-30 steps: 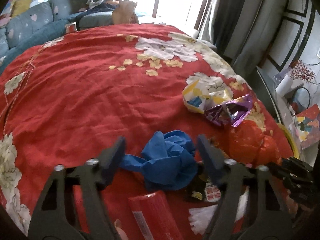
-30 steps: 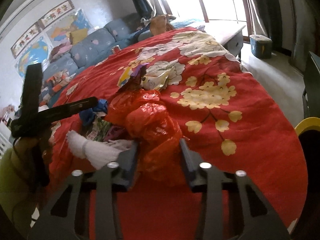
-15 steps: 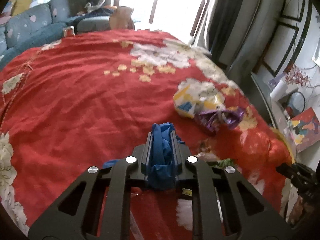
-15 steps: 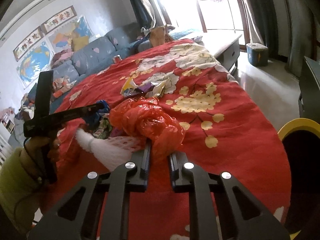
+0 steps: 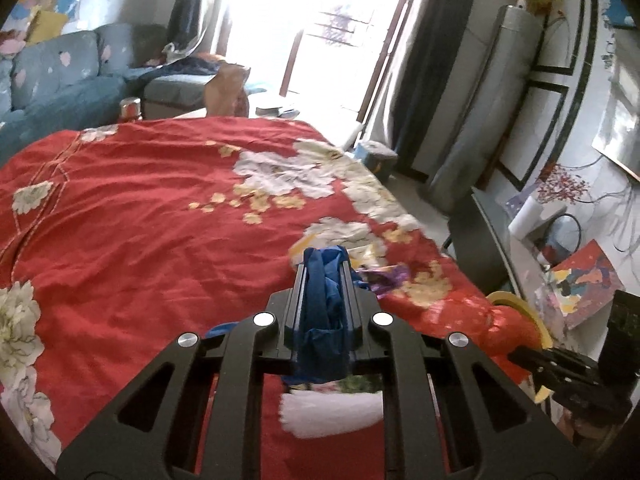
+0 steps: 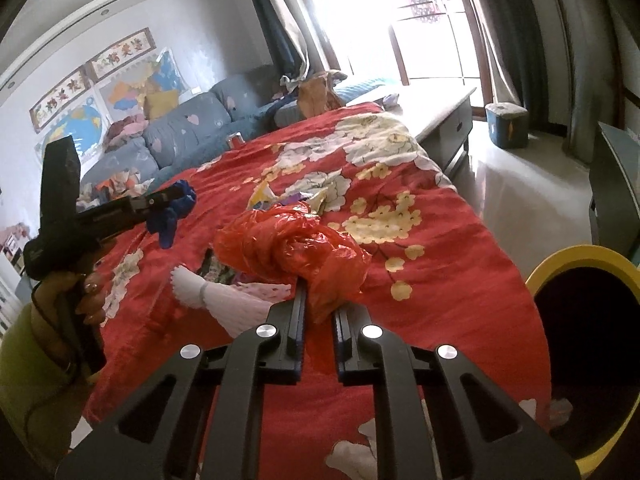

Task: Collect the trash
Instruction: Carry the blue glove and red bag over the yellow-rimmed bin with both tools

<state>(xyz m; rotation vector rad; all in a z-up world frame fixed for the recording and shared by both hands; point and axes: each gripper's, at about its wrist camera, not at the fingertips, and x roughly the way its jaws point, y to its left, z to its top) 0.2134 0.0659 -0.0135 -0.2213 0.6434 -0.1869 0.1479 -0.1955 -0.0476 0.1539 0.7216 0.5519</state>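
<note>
Right wrist view is showing the right gripper (image 6: 318, 312) pinching a red plastic bag (image 6: 296, 248) above the red bedspread (image 6: 432, 248), the yellow-rimmed bin (image 6: 580, 256) lying just to its right, while the left gripper (image 6: 176, 196), farther away, is clamping blue trash (image 6: 170, 216).

Setting: home living room. Indicators: blue sofa (image 6: 176, 140), wall maps (image 6: 80, 120), curtained balcony door (image 5: 320, 28), floral red cloth (image 5: 140, 208).
</note>
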